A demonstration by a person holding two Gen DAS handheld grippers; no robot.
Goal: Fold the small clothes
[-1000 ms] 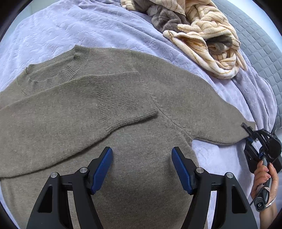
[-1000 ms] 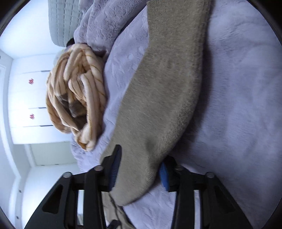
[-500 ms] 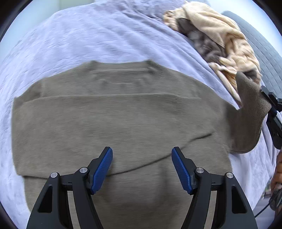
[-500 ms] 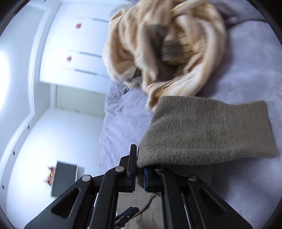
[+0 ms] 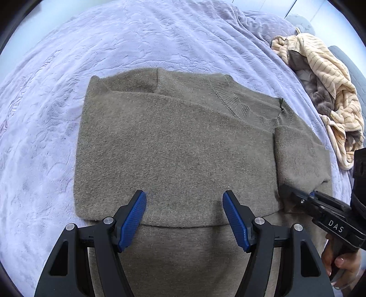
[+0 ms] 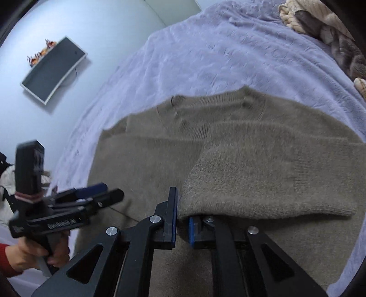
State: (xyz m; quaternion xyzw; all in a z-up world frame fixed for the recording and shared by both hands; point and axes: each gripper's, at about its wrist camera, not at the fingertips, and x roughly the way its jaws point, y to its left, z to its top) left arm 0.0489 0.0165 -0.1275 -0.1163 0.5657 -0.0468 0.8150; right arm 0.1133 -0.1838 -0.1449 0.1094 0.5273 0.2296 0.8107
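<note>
An olive-grey knitted sweater (image 5: 178, 141) lies flat on the lavender blanket (image 5: 160, 34), collar (image 5: 242, 102) away from me. One sleeve is folded across the chest. My left gripper (image 5: 184, 219) hovers open over the lower body, with nothing between its blue pads (image 5: 132, 219). At the right, my right gripper (image 5: 283, 192) holds the other sleeve (image 5: 297, 155) by its cuff over the sweater's right side. In the right wrist view the sleeve (image 6: 263, 180) drapes from the right gripper (image 6: 182, 219). Its jaws are opening slightly, and the cuff edge is still pinched between them. The left gripper (image 6: 109, 192) shows at the left there.
A heap of cream striped and grey clothes (image 5: 324, 91) lies at the far right of the bed, also seen as a heap (image 6: 320, 20) in the right wrist view. A dark screen (image 6: 52, 70) hangs on the wall beyond the bed's left edge. A hand (image 5: 338, 260) grips the right tool.
My right gripper has swung the sleeve from out beside the sweater in over its right side. The left gripper has shifted over the sweater and stayed open.
</note>
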